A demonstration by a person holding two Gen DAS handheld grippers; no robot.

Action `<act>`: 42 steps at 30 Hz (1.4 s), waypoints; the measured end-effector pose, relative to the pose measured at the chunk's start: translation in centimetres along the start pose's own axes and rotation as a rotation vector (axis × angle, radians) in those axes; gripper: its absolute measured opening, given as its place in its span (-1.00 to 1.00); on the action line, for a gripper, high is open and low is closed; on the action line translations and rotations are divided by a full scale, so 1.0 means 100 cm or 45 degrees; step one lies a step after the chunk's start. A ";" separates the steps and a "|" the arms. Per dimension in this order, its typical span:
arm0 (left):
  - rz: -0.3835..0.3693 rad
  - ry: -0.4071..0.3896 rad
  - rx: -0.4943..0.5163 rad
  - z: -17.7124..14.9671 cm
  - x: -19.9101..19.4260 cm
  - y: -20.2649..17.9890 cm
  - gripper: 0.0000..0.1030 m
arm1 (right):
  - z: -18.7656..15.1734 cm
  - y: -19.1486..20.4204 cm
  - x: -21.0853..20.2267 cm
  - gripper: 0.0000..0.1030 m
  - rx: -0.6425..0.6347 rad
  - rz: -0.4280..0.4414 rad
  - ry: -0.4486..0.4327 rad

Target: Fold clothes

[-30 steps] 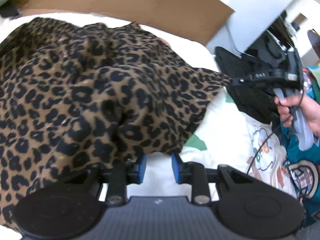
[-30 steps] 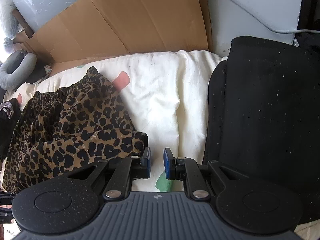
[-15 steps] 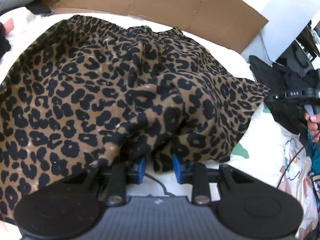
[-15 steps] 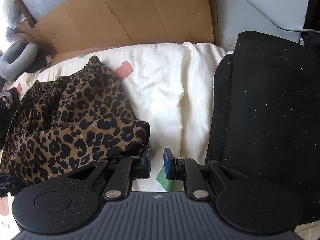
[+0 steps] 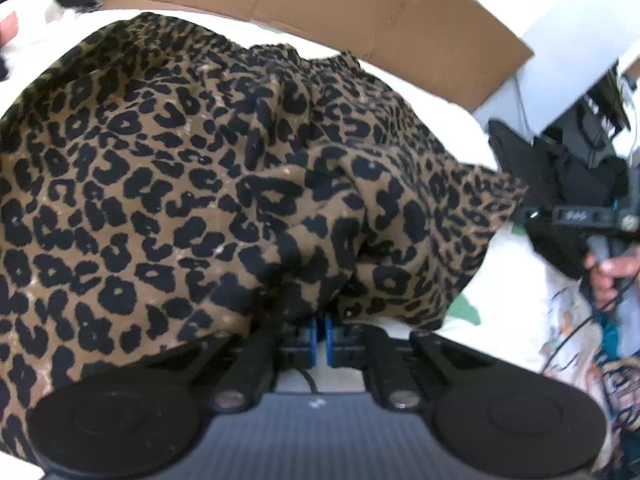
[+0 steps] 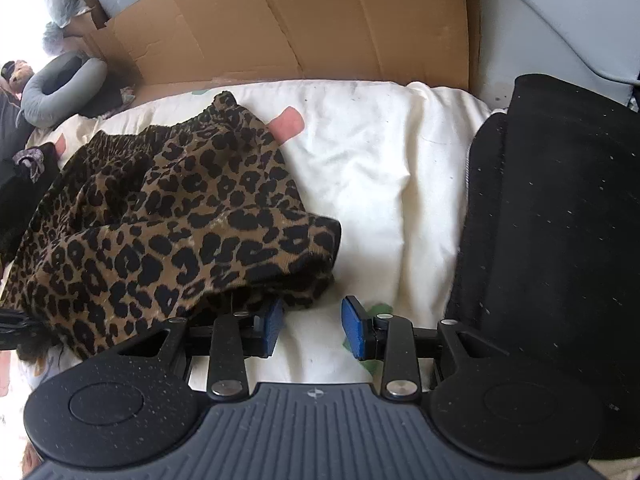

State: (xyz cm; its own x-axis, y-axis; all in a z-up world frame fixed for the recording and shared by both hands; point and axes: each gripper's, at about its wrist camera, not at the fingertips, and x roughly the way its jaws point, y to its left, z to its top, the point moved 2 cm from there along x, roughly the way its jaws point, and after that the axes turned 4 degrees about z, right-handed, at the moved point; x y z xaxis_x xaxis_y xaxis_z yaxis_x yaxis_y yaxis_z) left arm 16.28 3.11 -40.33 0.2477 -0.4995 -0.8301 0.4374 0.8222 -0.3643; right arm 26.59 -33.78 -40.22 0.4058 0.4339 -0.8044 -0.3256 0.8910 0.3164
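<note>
A leopard-print garment lies bunched on a white bedsheet. In the left wrist view its near hem drapes over my left gripper, whose blue pads are pressed together on the fabric. In the right wrist view the same garment fills the left side. One corner of it rests over the left finger of my right gripper, which stands open above the sheet with nothing between its pads. The left wrist view also shows the right gripper's body, held by a hand.
A folded black garment lies on the bed just right of my right gripper. Flattened cardboard lines the far edge of the bed. A grey neck pillow sits at the far left.
My left gripper moved in under the leopard hem and closed on it. My right gripper's pads went from nearly together to wide apart, and the garment's corner shifted toward it.
</note>
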 end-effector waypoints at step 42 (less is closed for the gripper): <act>-0.038 -0.030 -0.136 0.006 -0.024 0.010 -0.93 | -0.007 -0.004 -0.021 -0.29 0.438 0.129 -0.104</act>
State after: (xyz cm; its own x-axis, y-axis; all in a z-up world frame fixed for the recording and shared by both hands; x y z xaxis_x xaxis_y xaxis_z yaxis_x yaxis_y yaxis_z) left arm 16.70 4.95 -38.47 0.2569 -0.5294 -0.8086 0.3506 0.8307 -0.4325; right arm 25.24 -35.15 -39.01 0.4576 0.5189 -0.7220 -0.0671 0.8299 0.5539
